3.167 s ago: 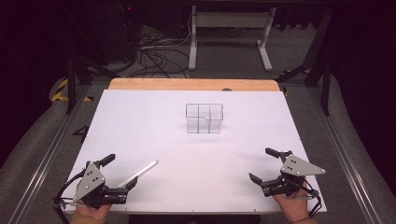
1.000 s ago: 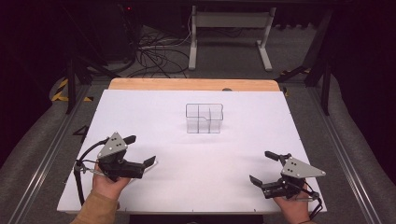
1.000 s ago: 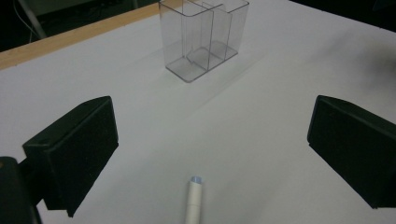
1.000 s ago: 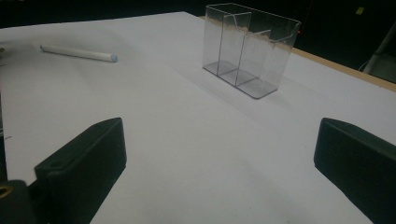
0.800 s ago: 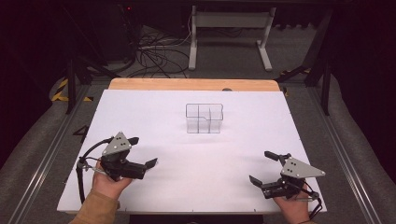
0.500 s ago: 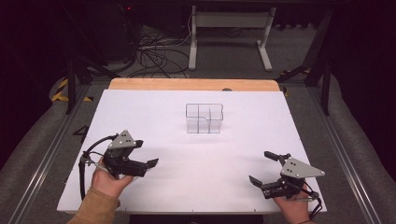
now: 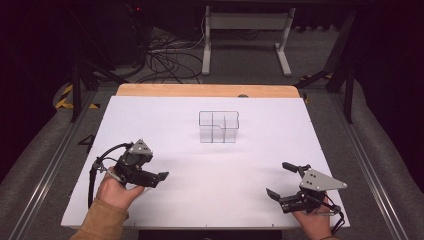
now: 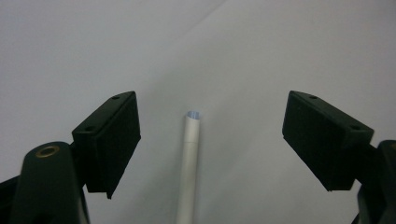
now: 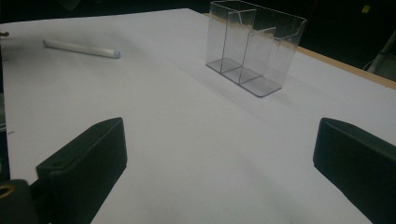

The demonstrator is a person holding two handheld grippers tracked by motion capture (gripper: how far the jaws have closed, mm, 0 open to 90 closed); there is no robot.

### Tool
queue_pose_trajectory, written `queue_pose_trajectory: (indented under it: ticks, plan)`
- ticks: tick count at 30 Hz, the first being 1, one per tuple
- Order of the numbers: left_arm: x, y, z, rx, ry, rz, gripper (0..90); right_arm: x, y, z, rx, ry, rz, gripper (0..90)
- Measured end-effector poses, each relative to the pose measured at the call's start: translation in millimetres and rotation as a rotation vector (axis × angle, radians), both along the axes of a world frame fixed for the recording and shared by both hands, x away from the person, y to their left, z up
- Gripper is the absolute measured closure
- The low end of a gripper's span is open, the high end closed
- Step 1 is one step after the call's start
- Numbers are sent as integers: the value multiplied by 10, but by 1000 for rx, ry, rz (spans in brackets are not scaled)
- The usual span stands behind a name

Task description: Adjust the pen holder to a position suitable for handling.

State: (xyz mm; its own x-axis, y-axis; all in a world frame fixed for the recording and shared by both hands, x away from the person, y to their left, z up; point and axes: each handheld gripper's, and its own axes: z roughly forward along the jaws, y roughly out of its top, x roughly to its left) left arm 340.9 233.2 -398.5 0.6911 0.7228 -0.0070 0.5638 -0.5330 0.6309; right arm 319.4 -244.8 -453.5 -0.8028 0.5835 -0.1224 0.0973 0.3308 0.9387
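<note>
While the left tongs [image 8: 196, 135] hang over the white stick [image 8: 189, 168] with their jaws apart, nothing is actually pinched yet: the stick lies flat on the table [image 7: 165, 115] between the two pads, touching neither, and sits closer to the left pad than the right. The jaws have just been closing in on it, so this looks like the moment right before the grab.

What could go wrong, as far as I can judge: since the stick is off-centre, one pad will likely hit it first and roll or skid it sideways, and a thin round thing like that can easily squirt out or end up held crooked. Coming in too high could also mean the pads close over the top of it and miss.

The right tongs [image 7: 286, 181] rest wide open and empty at the near right corner. Farther out, the clear divided box [image 7: 218, 127] stands upright toward the far middle of the table, well apart from both.

Compared with the earliest shot, the left tongs have moved from the near left edge up and inward over the stick, which lay in the open then. The right tongs and the box haven't budged.
</note>
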Motion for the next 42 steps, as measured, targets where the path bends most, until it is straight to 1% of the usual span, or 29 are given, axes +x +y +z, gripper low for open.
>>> queue_pose_trajectory:
  ticks: [3,9,10,12,13,14,15,16,18,19,20,21,22,23,24,25,27,28,29,31,33,34,35,37,38,40,41,42]
  plan:
    - [-7,-18,8,34,-5,-8,204,-1,1,0,-1,0,0,31]
    - [-9,-20,1,59,4,-18,220,-5,0,3,1,-2,2,31]
    - [-7,-19,-4,53,13,-27,240,-6,0,3,1,-1,2,31]
    - [-3,-17,-7,53,17,-31,271,-5,2,2,2,-1,4,31]
    - [2,-18,-13,51,27,-37,271,-5,2,2,2,-1,4,31]
    - [8,-18,-18,56,34,-42,294,-5,2,2,1,0,4,31]
    - [19,-22,-35,72,46,-45,333,-4,3,1,0,1,6,31]
    - [19,-22,-35,72,46,-45,344,-4,3,0,0,2,6,31]
    - [38,-21,-55,95,45,-32,341,-2,3,-1,-1,0,7,31]
    - [49,-16,-60,106,52,-32,341,-1,4,-1,-1,0,7,31]
    - [49,-16,-60,106,52,-32,343,-2,4,0,-1,0,7,31]
    - [60,-14,-69,109,59,-27,345,-3,5,-1,-2,0,8,31]
    - [77,-9,-87,124,68,-23,350,-2,6,-1,-2,0,7,31]
    - [77,-9,-87,124,68,-23,358,-1,6,-1,-3,0,8,32]
    - [95,-10,-107,141,85,-26,365,-2,6,-2,-3,0,8,32]
    - [104,-10,-117,149,91,-29,371,-2,6,-2,-3,0,8,32]
    - [113,-11,-129,155,96,-32,382,0,5,-2,-3,1,7,32]
    - [119,-16,-145,150,109,-31,382,0,5,-2,-3,1,7,32]
    - [136,-18,-166,169,122,-33,396,0,5,-2,-2,2,8,32]
    - [144,-22,-179,177,126,-31,420,0,7,-3,-2,1,9,33]
    - [158,-32,-204,191,144,-36,451,0,11,-4,-4,2,10,33]
    - [169,-47,-232,206,160,-40,463,-2,11,-4,-3,6,10,33]
    - [169,-47,-232,206,160,-40,472,-2,11,-4,-3,6,10,33]
    - [183,-66,-271,216,178,-52,482,-1,8,-5,-4,7,10,33]
    - [192,-74,-286,229,185,-56,494,0,8,-5,-3,8,9,33]
    - [200,-85,-317,232,202,-47,529,2,10,-6,-5,8,12,33]
    - [214,-85,-331,242,197,-50,537,2,11,-7,-6,8,13,34]
    - [220,-89,-346,245,205,-47,543,3,12,-8,-6,7,13,34]
